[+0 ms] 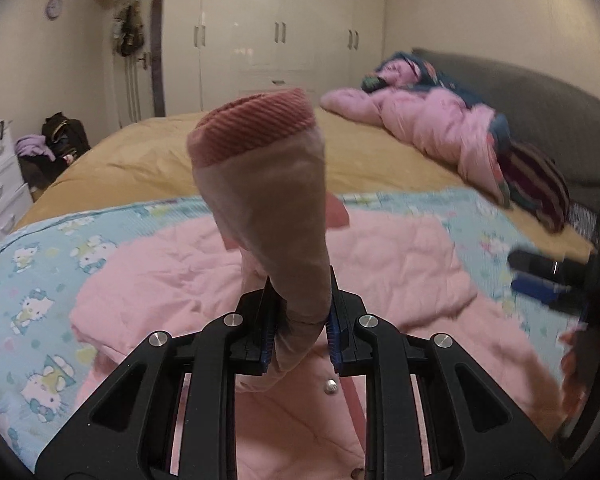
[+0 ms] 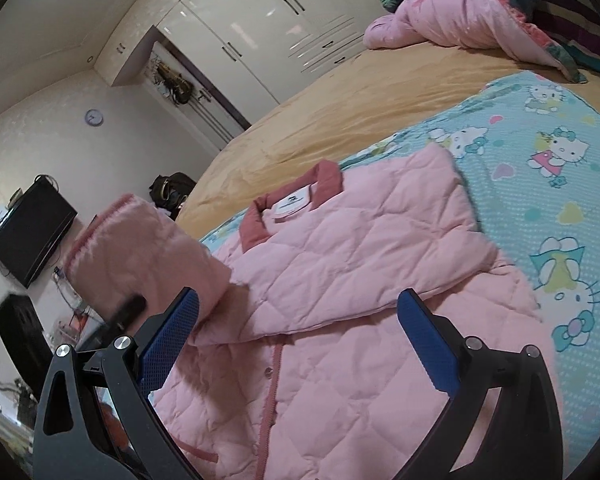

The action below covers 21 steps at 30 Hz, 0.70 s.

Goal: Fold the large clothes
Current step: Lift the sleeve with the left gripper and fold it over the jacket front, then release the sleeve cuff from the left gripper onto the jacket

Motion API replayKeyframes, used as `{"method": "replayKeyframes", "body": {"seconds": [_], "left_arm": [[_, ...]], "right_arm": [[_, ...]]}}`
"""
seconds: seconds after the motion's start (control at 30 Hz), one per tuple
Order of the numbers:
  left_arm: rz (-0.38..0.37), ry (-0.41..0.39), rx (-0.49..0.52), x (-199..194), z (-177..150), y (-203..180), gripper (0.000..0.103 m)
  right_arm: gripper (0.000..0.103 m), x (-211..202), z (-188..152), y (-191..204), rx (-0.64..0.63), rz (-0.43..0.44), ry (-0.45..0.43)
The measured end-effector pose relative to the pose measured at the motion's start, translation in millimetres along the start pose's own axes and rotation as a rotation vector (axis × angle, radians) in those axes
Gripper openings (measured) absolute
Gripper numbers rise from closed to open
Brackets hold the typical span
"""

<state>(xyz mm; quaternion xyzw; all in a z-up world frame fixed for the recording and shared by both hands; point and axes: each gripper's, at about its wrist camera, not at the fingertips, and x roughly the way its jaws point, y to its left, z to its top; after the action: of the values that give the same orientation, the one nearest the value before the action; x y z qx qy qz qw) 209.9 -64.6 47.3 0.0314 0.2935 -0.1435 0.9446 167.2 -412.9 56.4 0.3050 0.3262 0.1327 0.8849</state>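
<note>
A pink quilted jacket (image 2: 340,280) lies face up on a cartoon-print blanket (image 2: 540,184) spread over the near part of the bed (image 1: 148,160). One sleeve already lies folded across the chest, on the right in the right wrist view. The left gripper (image 1: 300,312) is clamped on the other sleeve (image 1: 268,184), which stands up from the jaws with its corduroy cuff (image 1: 256,128) topmost. The right gripper (image 2: 300,344) hovers over the snap placket with jaws wide apart, holding nothing. By the look of it the fold is at an early stage: this sleeve must be laid across, then the body folded. A heap of other clothes (image 1: 440,128) waits at the far right.
</note>
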Motion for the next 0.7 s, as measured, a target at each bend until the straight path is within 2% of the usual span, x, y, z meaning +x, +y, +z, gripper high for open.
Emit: {"method": "replayKeyframes", "body": {"seconds": [0.4, 0.53, 0.6, 0.7], "left_arm": [[-0.027, 0.134, 0.202, 38, -42, -51, 0.020], [-0.037, 0.184, 0.277, 47, -58, -64, 0.029], [-0.051, 0.204, 0.294, 49, -64, -67, 0.042], [-0.054, 0.217, 0.321, 50, -73, -72, 0.053]], "right_arm": [[0.099, 4, -1, -32, 0.094, -0.023, 0.015], [0.099, 10, -4, -36, 0.116, -0.010, 0.047], [0.099, 13, -4, -37, 0.126, -0.003, 0.063], [0.099, 21, -7, -37, 0.150, 0.022, 0.096]]}}
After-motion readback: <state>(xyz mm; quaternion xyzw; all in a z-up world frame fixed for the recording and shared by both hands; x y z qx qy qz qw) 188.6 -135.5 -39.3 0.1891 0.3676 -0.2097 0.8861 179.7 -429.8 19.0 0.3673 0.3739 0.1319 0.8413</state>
